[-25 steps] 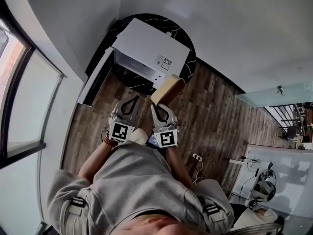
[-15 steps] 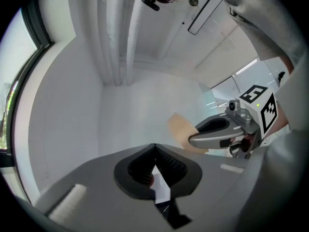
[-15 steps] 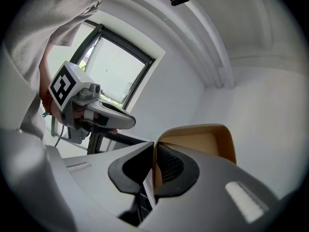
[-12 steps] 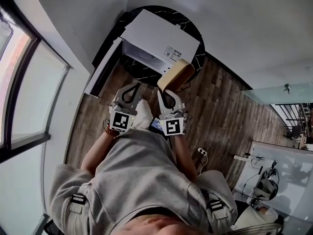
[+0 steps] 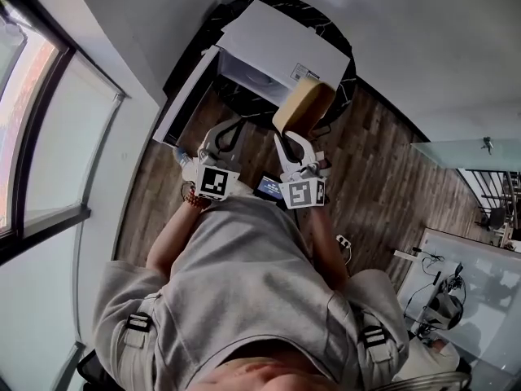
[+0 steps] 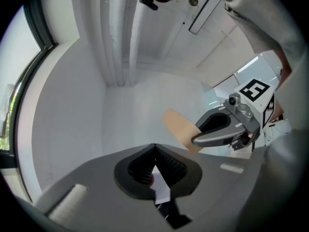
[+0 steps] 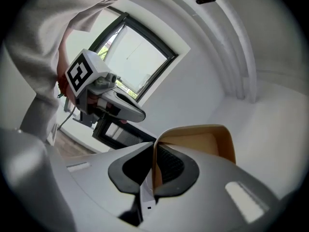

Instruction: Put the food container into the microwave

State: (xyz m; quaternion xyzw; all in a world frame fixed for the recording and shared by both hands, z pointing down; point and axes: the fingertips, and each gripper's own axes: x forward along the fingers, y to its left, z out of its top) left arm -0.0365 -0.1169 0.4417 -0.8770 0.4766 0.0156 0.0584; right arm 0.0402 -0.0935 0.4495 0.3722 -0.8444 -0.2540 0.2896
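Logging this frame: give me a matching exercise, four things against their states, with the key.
Things:
1. left gripper
2. right gripper
3. microwave
4. food container

States:
A. door swung open
B. tan, held up in the air
C. jaws together, nothing between them
D. jaws clamped on a tan wall

Pairs: 1-C, 2-D, 3-A, 4-B.

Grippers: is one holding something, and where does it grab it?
The right gripper pinches the tan food container by its rim wall. The left gripper holds nothing.
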